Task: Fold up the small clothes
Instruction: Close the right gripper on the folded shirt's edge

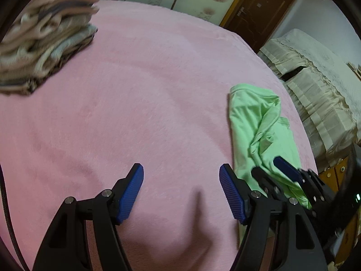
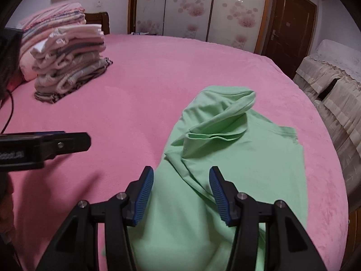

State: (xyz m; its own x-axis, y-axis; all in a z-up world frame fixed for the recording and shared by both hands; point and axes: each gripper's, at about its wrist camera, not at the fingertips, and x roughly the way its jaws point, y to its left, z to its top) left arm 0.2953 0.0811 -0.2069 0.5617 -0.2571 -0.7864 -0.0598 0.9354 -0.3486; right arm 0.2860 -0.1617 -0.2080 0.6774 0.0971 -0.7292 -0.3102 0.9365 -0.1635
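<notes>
Pink plush bedding [image 2: 158, 72] covers the bed that fills both wrist views, with flowered wardrobe doors [image 2: 187, 6] and a brown door [image 2: 291, 20] behind it. Over it, the right hand-held gripper [image 2: 181, 194] hangs with its blue pads apart and gripping nothing; the green garment [image 2: 237, 149] lies loose beneath and beyond them, rumpled, a fold heaped up towards 12 o'clock. At 9 o'clock from it, the left hand-held gripper [image 1: 181, 192] also stands well open and empty, over bare bedding, the garment just beside its right finger at 3 o'clock. Farther off, at 10 o'clock, a stack of folded clothes [image 2: 70, 67] sits on the bed. Off the bed at 2 o'clock stands cream-draped furniture [image 2: 334, 83].
</notes>
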